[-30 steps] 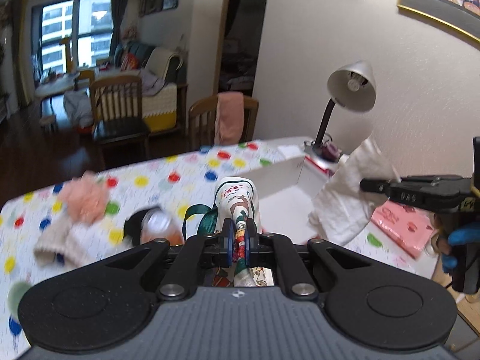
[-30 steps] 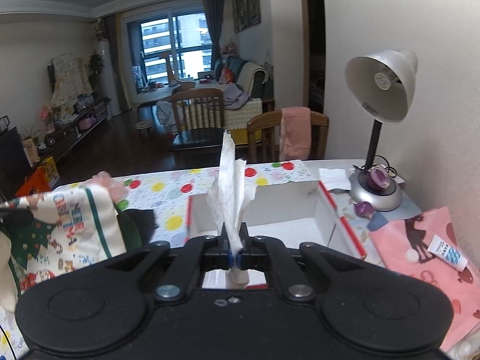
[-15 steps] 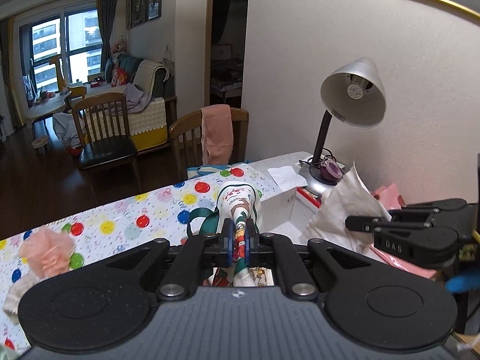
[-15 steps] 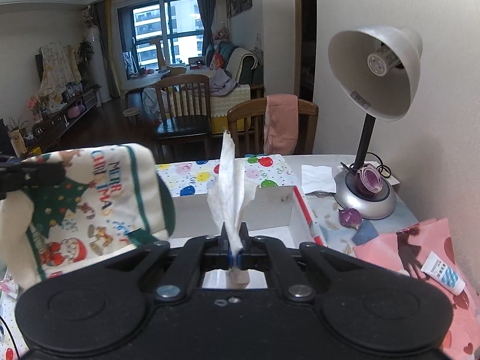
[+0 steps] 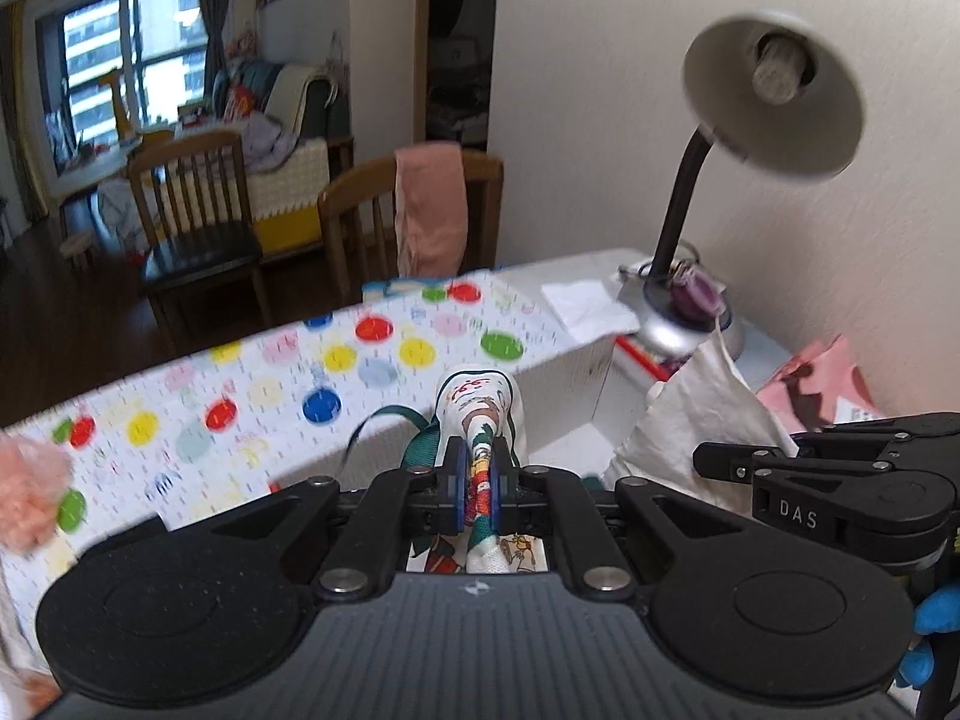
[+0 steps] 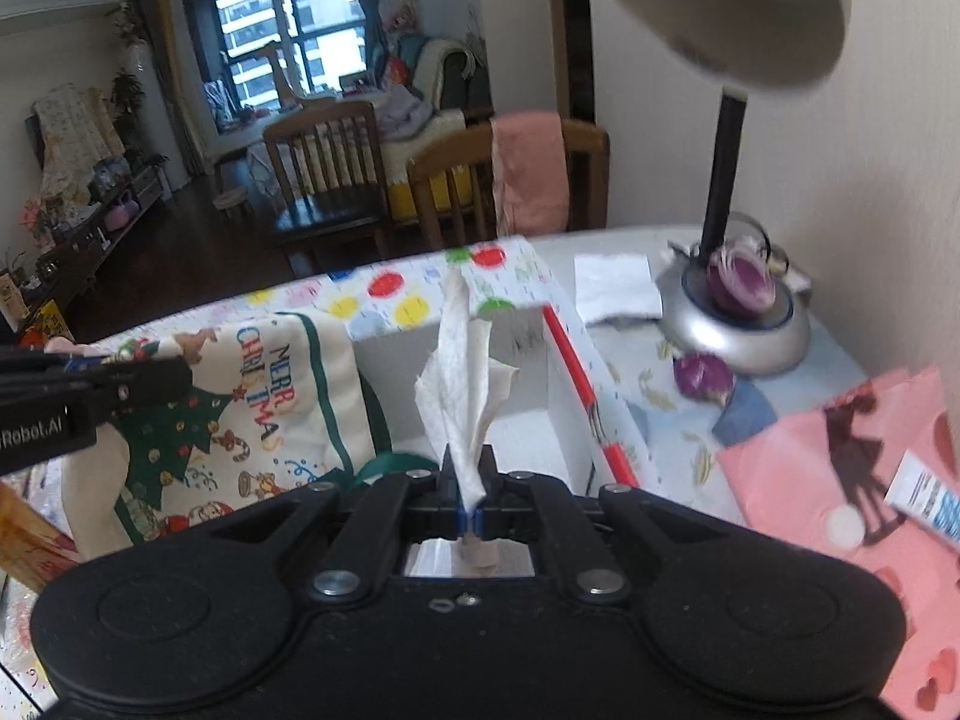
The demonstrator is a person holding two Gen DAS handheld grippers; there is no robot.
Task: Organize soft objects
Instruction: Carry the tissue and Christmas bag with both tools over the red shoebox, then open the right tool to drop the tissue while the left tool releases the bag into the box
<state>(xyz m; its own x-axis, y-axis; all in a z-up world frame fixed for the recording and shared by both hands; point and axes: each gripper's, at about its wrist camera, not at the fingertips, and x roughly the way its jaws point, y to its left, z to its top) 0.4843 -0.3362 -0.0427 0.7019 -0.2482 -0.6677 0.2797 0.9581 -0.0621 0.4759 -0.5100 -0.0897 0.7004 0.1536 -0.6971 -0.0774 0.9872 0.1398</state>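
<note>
The bench (image 5: 252, 396), under its dotted cloth, carries the white box (image 6: 564, 384), which serves as the landmark here. The box stands open at the top, with a red strip along its right wall. A lamp (image 6: 735, 324) stands beyond and to the right of the box; a pink bag (image 6: 840, 468) lies to its right. A peach pompom (image 5: 30, 492) lies on the bench well left of the box.

Your left tongs (image 5: 477, 489) are clamped narrow on a Christmas cloth (image 6: 240, 408). The cloth hangs left of the box, its lower edge near the box's left wall, its green strap (image 5: 384, 426) trailing left. Its long axis runs roughly upright.

Your right tongs (image 6: 471, 516) are clamped narrow on a tissue (image 6: 462, 384). The tissue stands upright from the tongs, directly in front of the box opening and above its near edge.

Judgement: both items are lifted and bound for the box. The box lies straight ahead of and below the right tongs, so the right hand is nearer; the left must travel right to clear the left wall. Release the tissue first, then bring the cloth over the opening. Keep the strap clear of the wall when you lower it.
</note>
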